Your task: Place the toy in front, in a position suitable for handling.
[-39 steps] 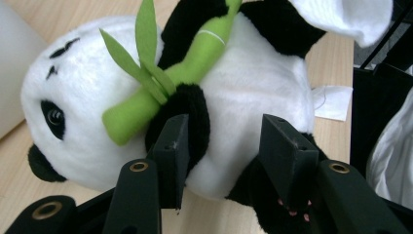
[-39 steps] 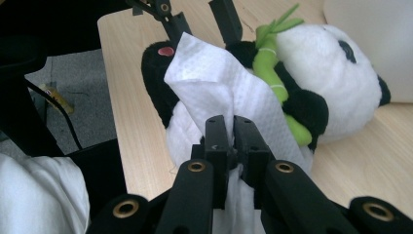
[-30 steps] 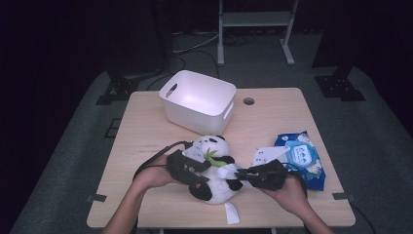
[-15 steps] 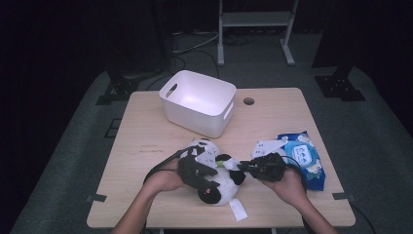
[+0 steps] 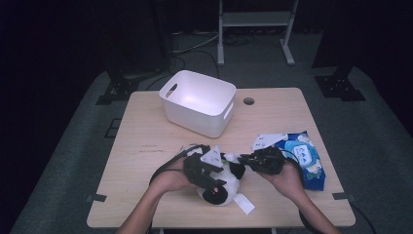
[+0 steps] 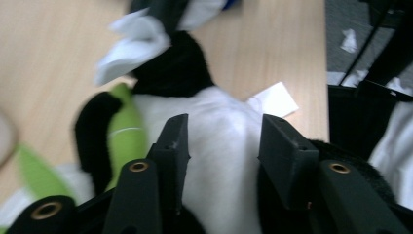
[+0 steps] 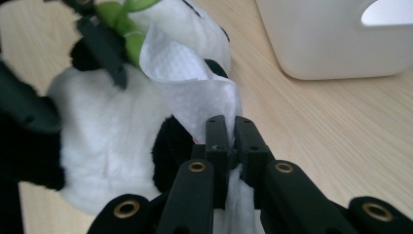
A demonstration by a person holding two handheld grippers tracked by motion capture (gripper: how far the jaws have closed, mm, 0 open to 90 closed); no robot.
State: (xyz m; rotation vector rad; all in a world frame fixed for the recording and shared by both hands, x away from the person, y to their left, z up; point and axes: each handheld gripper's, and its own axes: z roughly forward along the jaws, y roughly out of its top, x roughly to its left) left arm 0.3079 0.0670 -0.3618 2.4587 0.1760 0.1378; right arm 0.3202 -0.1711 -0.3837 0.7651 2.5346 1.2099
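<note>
A black-and-white panda plush [image 5: 229,184] with green leaves lies on the wooden table [image 5: 146,141] near its front edge. My left gripper [image 5: 210,168] is over it. In the left gripper view its jaws [image 6: 225,130] straddle the plush's white body [image 6: 219,105], which fills the gap and touches both pads. They have just been opening. My right gripper [image 5: 247,159] comes in from the right, shut [image 7: 229,127] on a white wipe [image 7: 195,92] that lies against the plush [image 7: 107,122].
A white plastic bin [image 5: 199,100] stands behind, at the table's middle. A blue pack of wipes [image 5: 306,158] lies to the right of my right hand. A white fabric tag [image 5: 243,204] trails from the plush toward the front edge. A cable hole [image 5: 249,101] sits beside the bin.
My left hand has shifted right with the plush, which has turned on the table. My right gripper has moved a little farther from the front edge, still pinching the wipe.
</note>
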